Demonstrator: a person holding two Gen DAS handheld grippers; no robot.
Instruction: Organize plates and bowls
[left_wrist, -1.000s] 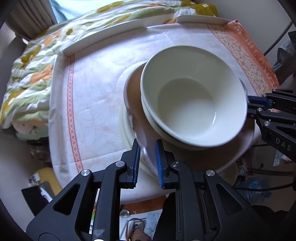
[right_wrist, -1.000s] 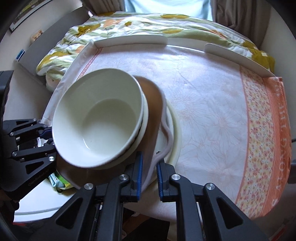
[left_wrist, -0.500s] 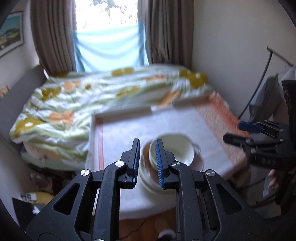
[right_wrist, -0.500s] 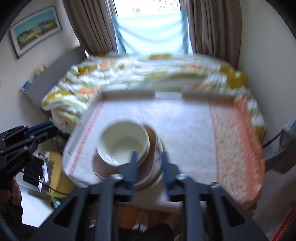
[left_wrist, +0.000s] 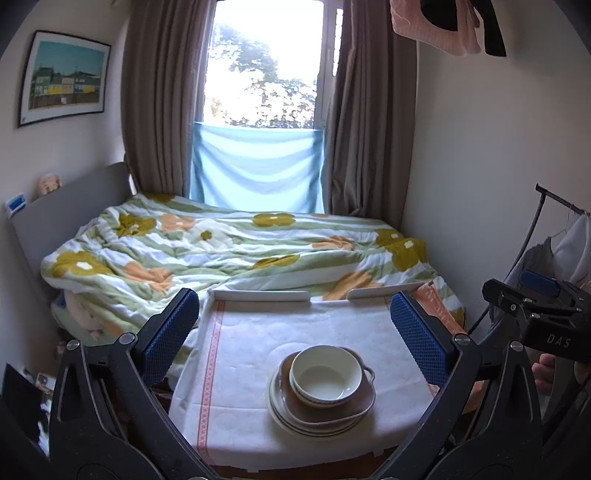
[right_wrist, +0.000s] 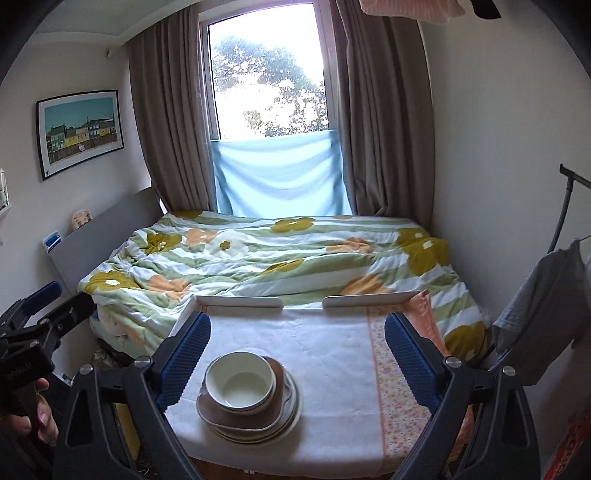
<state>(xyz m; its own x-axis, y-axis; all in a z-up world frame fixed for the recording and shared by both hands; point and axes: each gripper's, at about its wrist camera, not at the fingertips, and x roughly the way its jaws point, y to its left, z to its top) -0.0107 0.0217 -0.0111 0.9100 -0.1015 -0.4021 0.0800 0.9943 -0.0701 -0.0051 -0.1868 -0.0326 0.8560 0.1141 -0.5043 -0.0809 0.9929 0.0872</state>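
Left wrist: bowl (left_wrist: 325, 373) below left hand-held gripper (left_wrist: 295, 343) (jaws opening, empty).

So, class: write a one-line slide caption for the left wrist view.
Left tongs opening above a stack of plates with a white bowl on top, on a cloth-covered table beside a bed.
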